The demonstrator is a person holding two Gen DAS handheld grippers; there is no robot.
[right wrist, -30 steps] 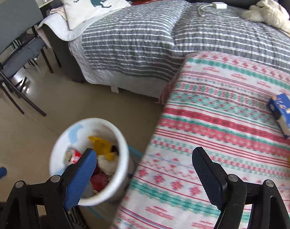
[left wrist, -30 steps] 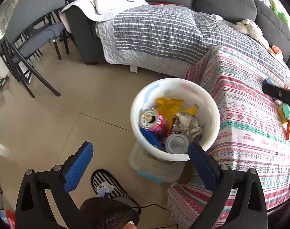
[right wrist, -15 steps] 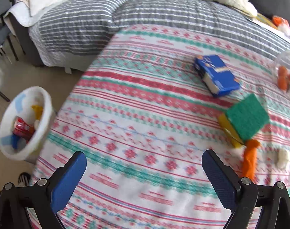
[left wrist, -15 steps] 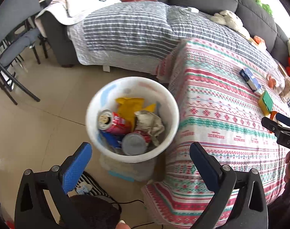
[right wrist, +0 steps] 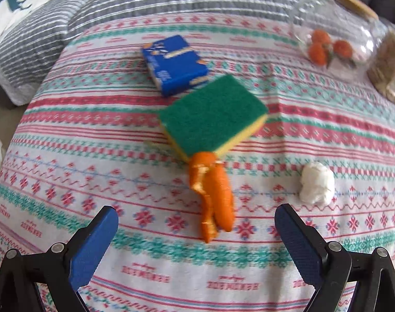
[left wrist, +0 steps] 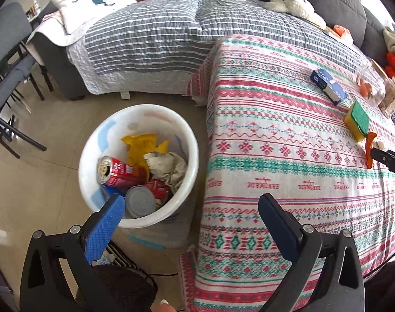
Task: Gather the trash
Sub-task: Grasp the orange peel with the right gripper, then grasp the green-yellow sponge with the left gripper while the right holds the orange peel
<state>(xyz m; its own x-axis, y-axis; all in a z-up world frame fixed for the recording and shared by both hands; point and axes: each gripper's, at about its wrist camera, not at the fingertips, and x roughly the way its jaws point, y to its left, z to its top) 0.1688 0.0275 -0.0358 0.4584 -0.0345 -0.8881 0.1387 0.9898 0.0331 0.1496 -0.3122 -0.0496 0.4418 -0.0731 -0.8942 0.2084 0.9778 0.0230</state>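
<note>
Near the bench's front edge, my open right fingers (right wrist: 196, 230) might also grab the sponge (right wrist: 213, 115) touching the orange peel (right wrist: 213, 195).

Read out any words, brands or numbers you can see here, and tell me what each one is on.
"HANDMADE", probably: seen upside down, repeated in a row on the tablecloth.
Blue box: white print, too blurred to read.
Red can in the white bin: white markings, too small to read.
No numbers can be read anywhere.
</note>
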